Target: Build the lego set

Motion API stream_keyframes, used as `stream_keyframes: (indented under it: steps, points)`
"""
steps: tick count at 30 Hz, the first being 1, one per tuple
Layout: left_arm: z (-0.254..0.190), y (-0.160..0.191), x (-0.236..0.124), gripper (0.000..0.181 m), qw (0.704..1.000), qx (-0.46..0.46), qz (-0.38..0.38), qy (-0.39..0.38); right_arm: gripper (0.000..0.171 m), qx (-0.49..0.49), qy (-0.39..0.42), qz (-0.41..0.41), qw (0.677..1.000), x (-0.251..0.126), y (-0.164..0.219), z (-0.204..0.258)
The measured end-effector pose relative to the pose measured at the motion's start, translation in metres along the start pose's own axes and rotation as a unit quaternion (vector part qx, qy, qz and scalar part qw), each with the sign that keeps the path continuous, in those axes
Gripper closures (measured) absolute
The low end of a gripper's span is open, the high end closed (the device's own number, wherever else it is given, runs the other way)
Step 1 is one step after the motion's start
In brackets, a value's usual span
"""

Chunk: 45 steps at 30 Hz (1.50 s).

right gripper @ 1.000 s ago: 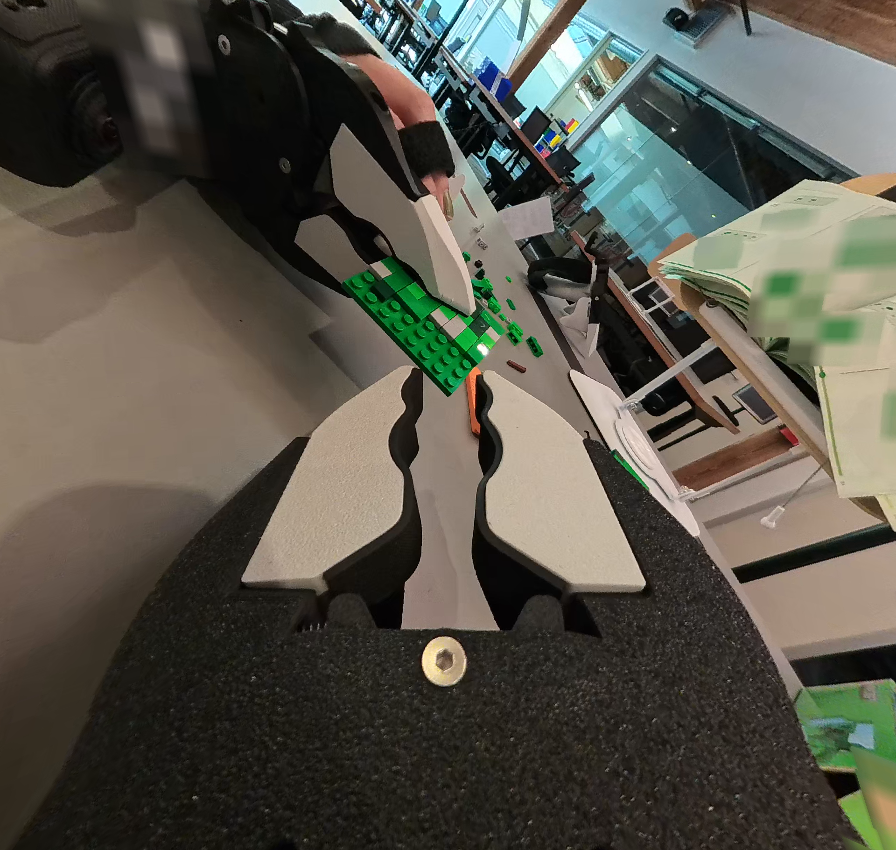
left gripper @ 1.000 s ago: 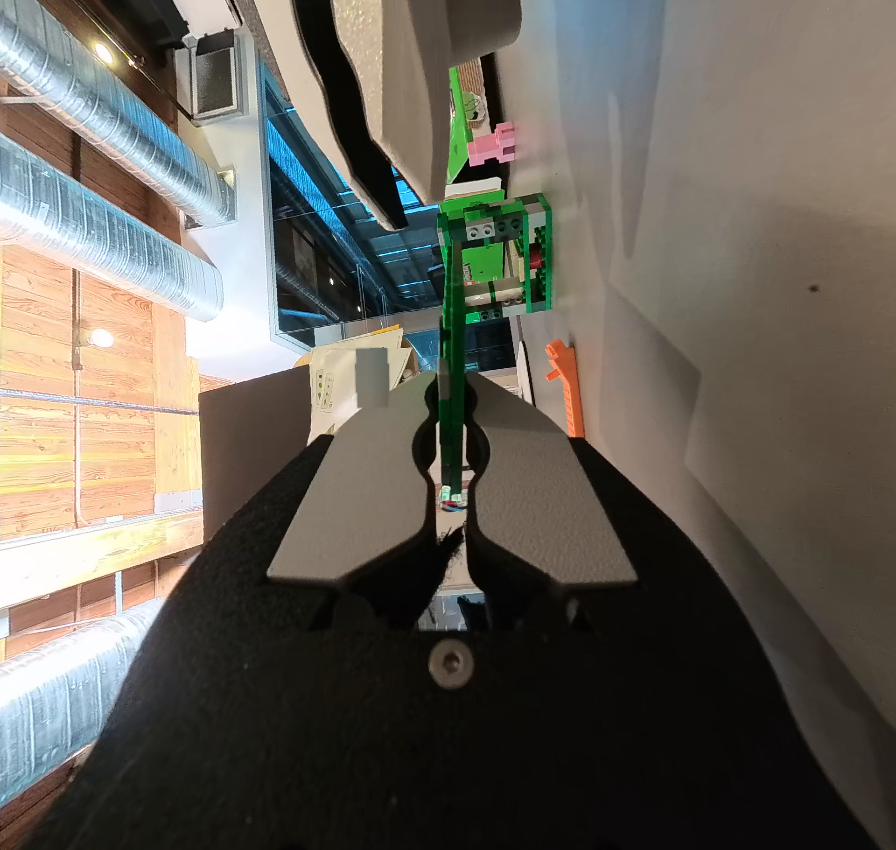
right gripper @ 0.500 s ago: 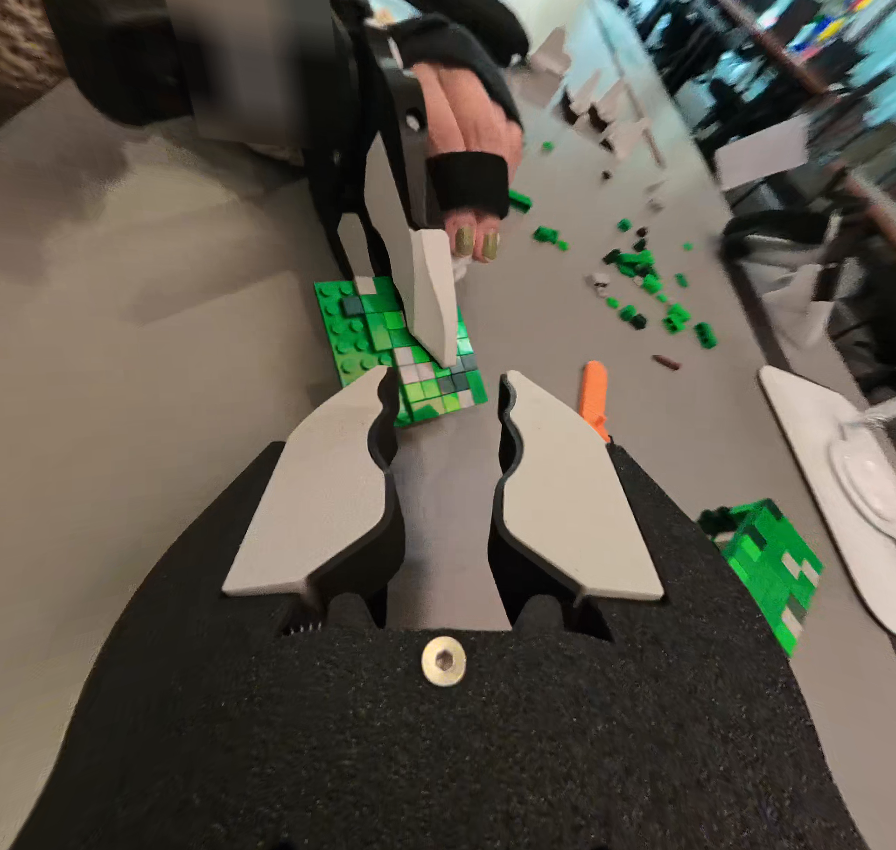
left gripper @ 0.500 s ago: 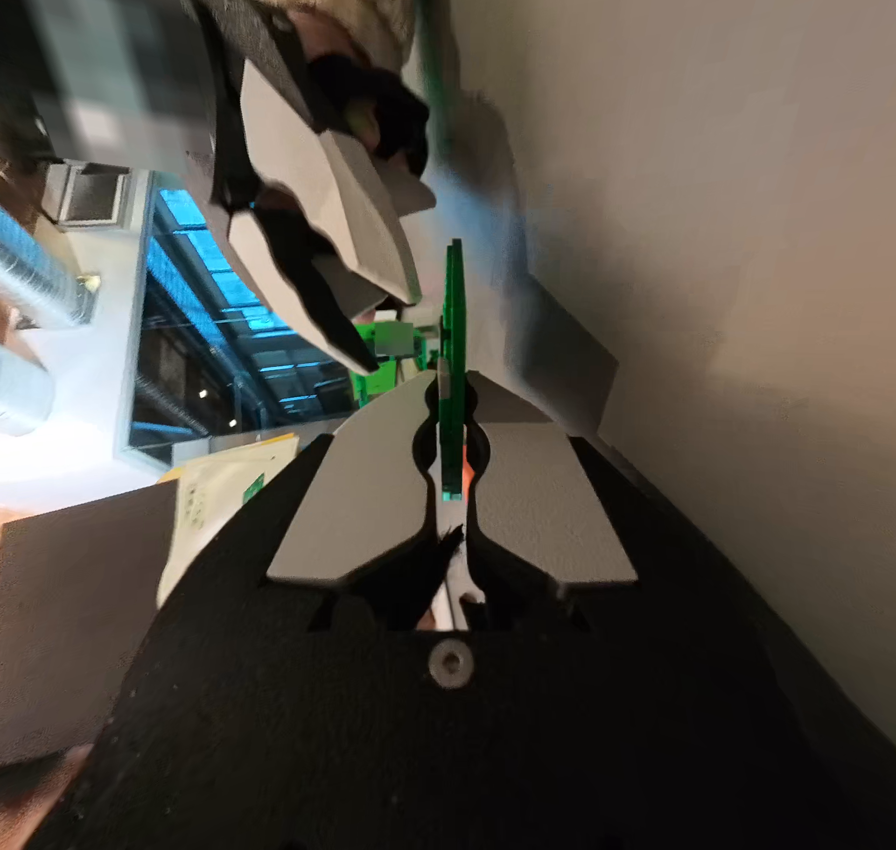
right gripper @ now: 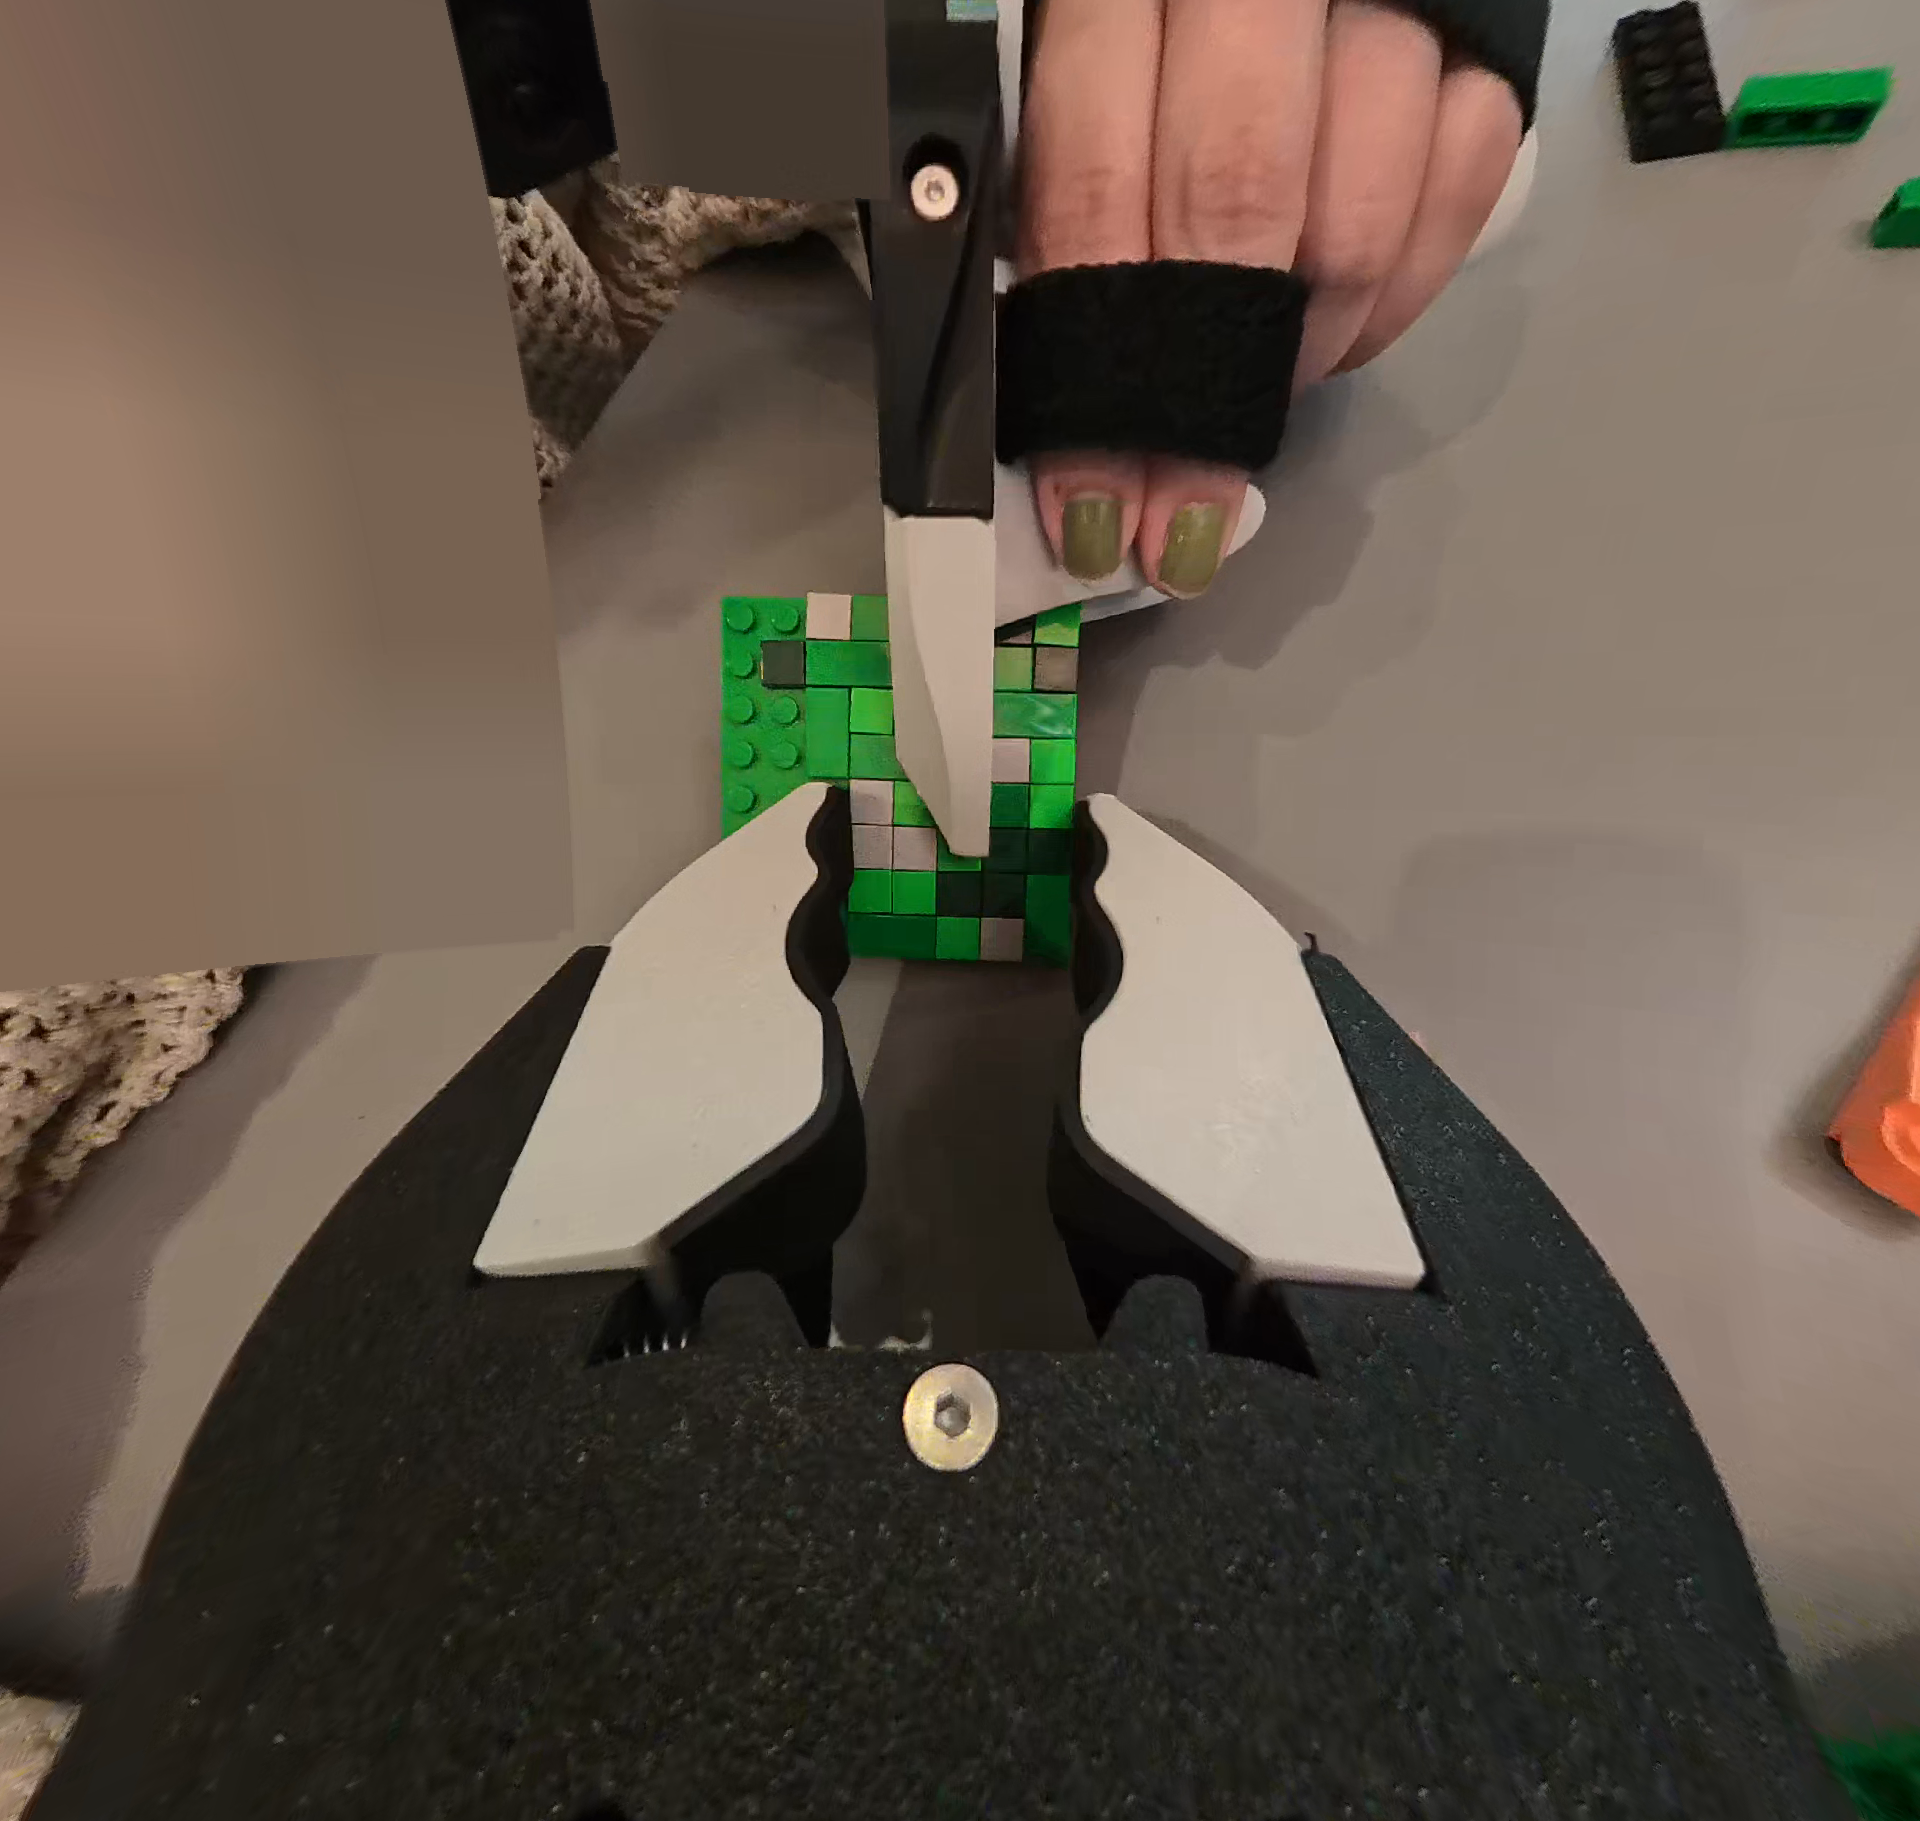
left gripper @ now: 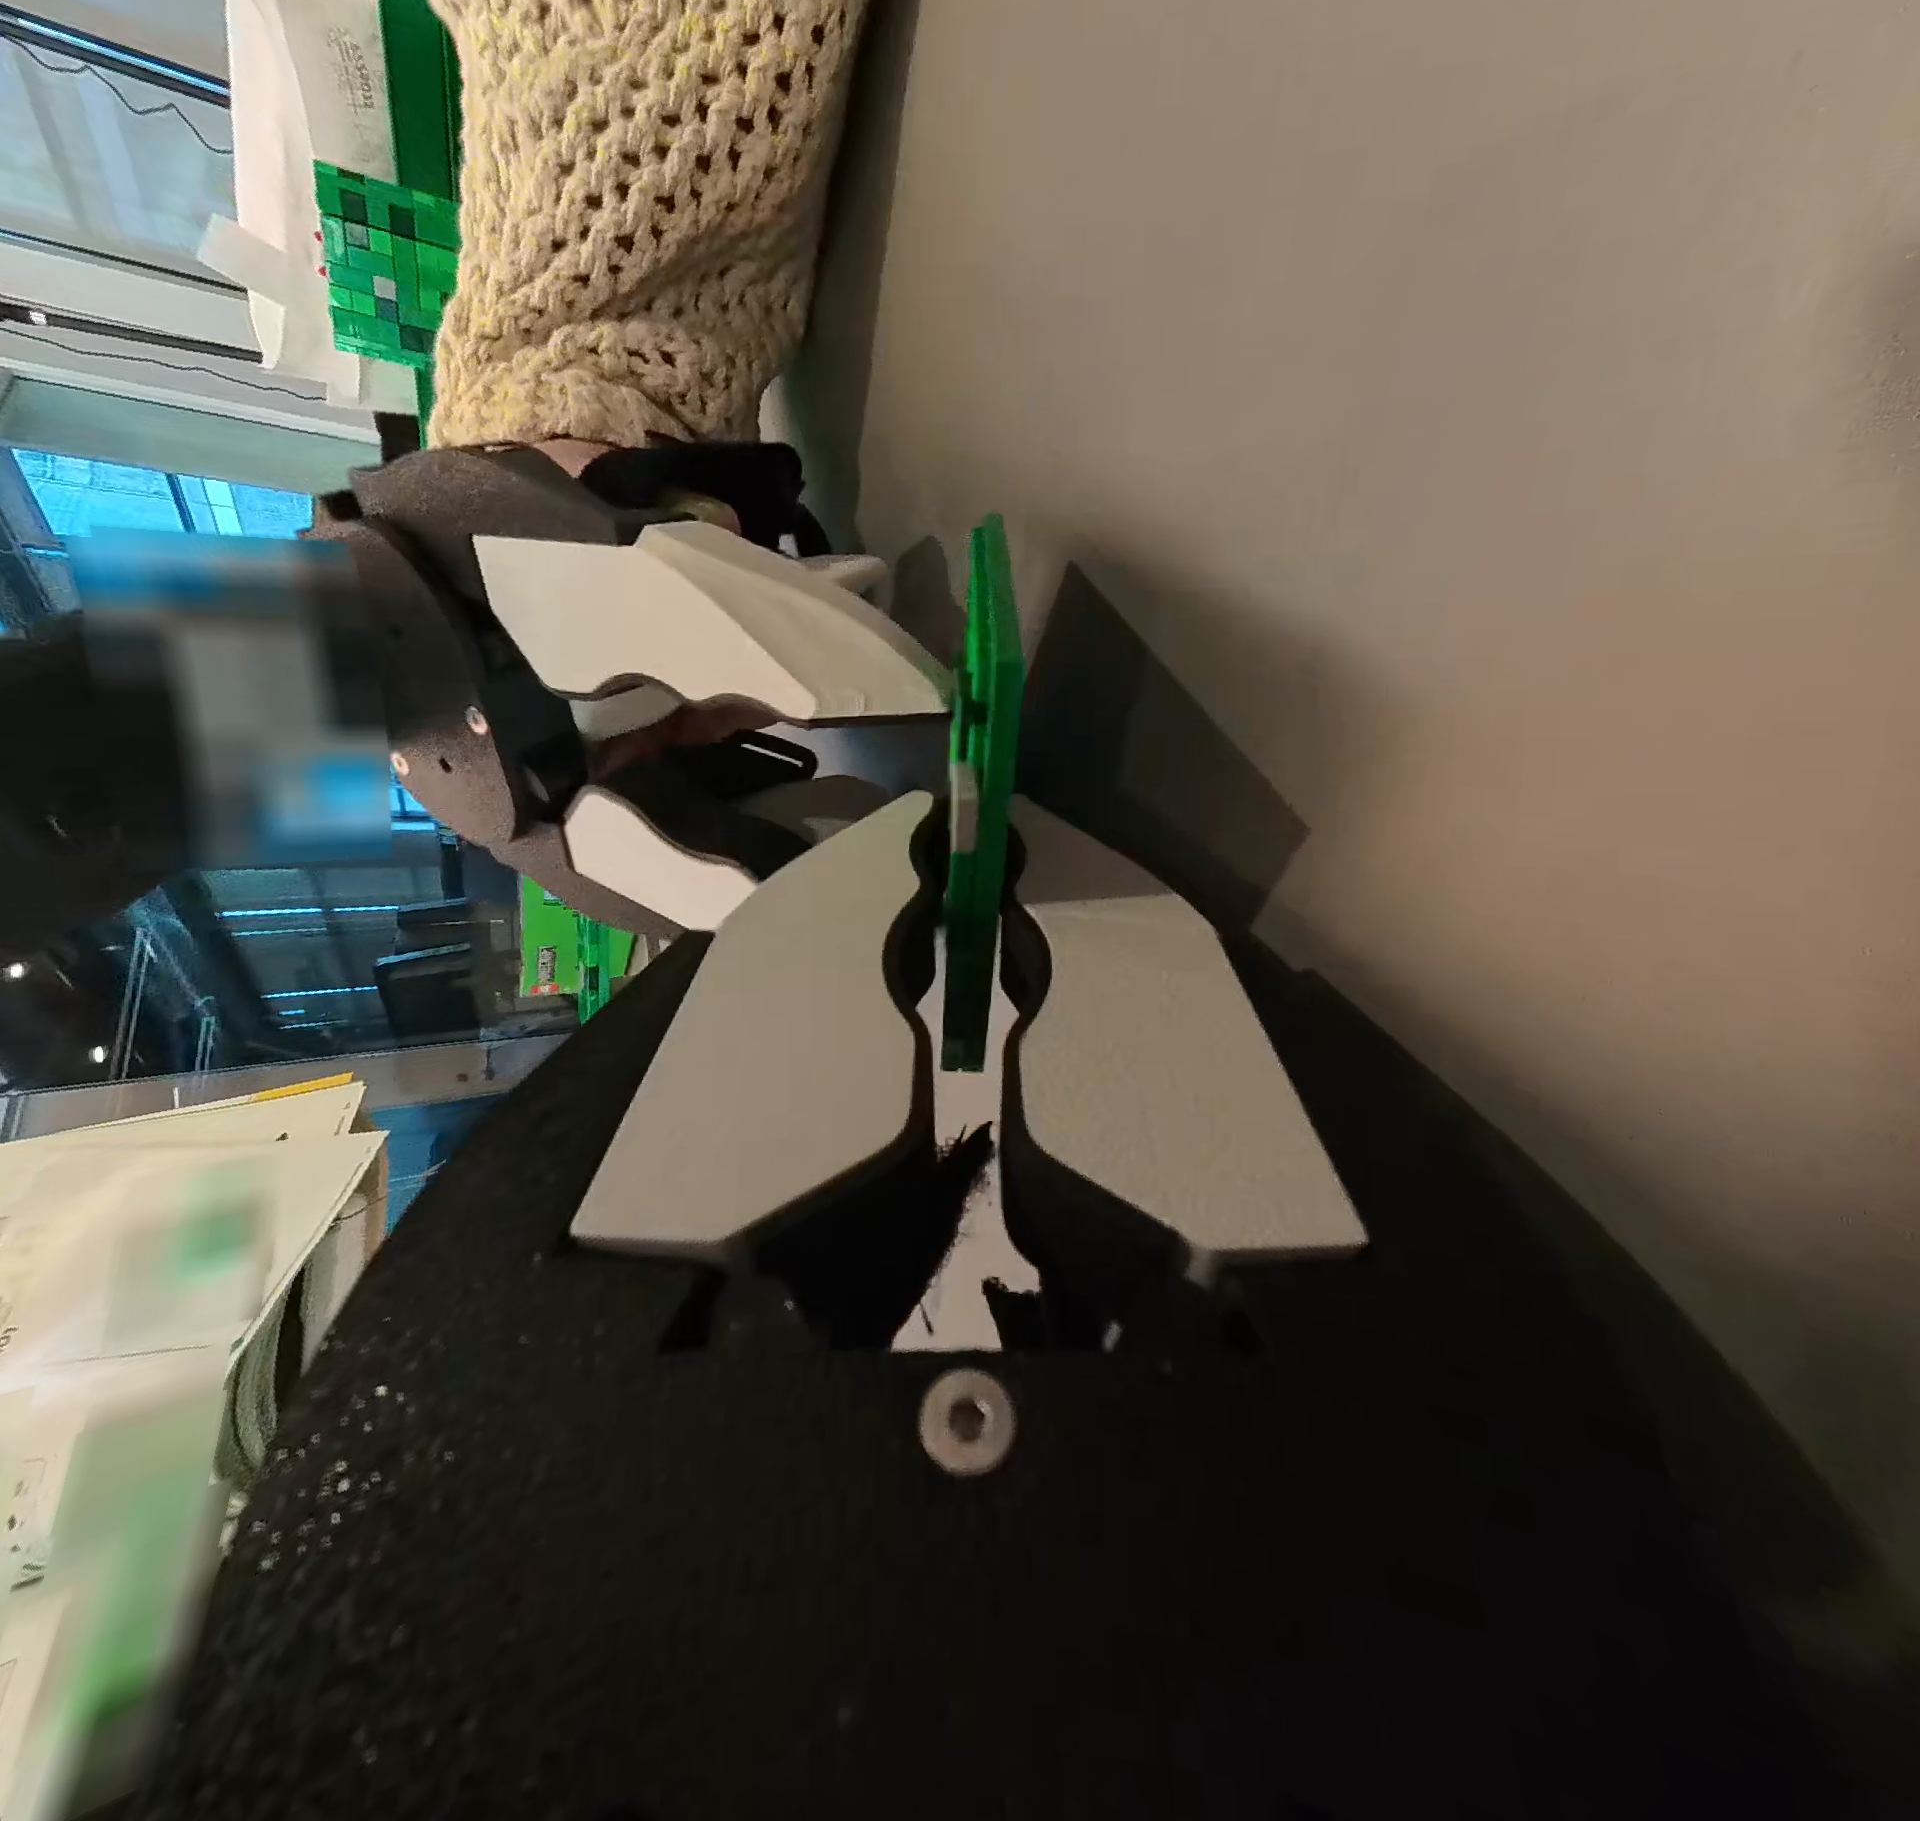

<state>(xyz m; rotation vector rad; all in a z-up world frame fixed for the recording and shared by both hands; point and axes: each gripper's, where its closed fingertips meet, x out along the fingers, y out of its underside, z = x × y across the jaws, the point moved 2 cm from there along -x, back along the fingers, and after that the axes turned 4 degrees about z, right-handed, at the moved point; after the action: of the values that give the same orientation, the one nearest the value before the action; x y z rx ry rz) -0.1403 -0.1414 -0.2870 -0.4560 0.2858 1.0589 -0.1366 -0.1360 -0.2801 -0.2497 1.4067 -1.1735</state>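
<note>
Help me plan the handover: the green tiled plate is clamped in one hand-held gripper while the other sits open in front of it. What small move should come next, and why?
Probably ease the right hand-held gripper forward and close it on the green tiled plate. Its fingers stand open, framing the plate's near edge without gripping it, while the left hand-held gripper is shut on the plate edge-on, so a second grip would steady it.

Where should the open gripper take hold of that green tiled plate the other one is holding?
Probably across the green plate's near end, one finger on each long side edge. The right gripper already straddles it there, open. The left gripper clamps its flat faces, leaving those thin edges free.
</note>
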Motion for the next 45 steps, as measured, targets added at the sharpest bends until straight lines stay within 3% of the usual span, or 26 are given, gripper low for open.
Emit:
stream_keyframes:
  steps: [4, 7, 9, 11, 15, 20, 28, 30, 34, 45]
  points:
    - [0.0, 0.001, 0.001, 0.173, 1.0, -0.008, 0.001, 0.0, 0.132, 0.005, -0.006, 0.003, 1.0, 0.001, 0.0, -0.001]
    - [0.009, 0.001, -0.002, 0.146, 0.999, -0.006, 0.007, -0.048, 0.132, 0.004, 0.005, 0.002, 1.0, 0.001, 0.001, -0.001]
    - [0.011, -0.001, -0.006, 0.138, 0.998, 0.0, 0.004, -0.07, 0.132, 0.003, 0.013, 0.004, 1.0, 0.002, 0.001, -0.002]
    - [0.008, -0.009, -0.012, 0.144, 0.996, 0.022, -0.012, -0.081, 0.132, 0.002, 0.023, 0.005, 1.0, 0.002, 0.001, -0.002]
    - [-0.003, -0.018, -0.014, 0.174, 0.996, 0.058, -0.007, -0.068, 0.132, 0.004, 0.028, -0.002, 1.0, 0.002, 0.0, -0.002]
    - [-0.005, -0.023, -0.017, 0.175, 0.998, 0.031, -0.024, -0.04, 0.131, -0.003, -0.001, 0.004, 1.0, 0.004, -0.001, 0.003]
    - [-0.002, -0.025, -0.019, 0.172, 0.998, 0.025, -0.01, -0.059, 0.131, 0.03, -0.054, 0.038, 0.997, 0.004, -0.001, 0.002]
    - [0.001, -0.024, -0.022, 0.167, 0.996, 0.026, -0.014, -0.082, 0.131, 0.034, -0.055, 0.029, 0.998, 0.003, -0.002, 0.002]
    - [-0.004, -0.028, -0.023, 0.175, 0.998, 0.007, -0.021, -0.064, 0.131, 0.026, -0.059, 0.021, 0.998, 0.004, -0.003, 0.005]
    - [-0.012, -0.031, -0.025, 0.175, 0.999, 0.028, 0.002, -0.041, 0.131, 0.009, -0.045, 0.044, 0.998, 0.009, -0.002, 0.005]
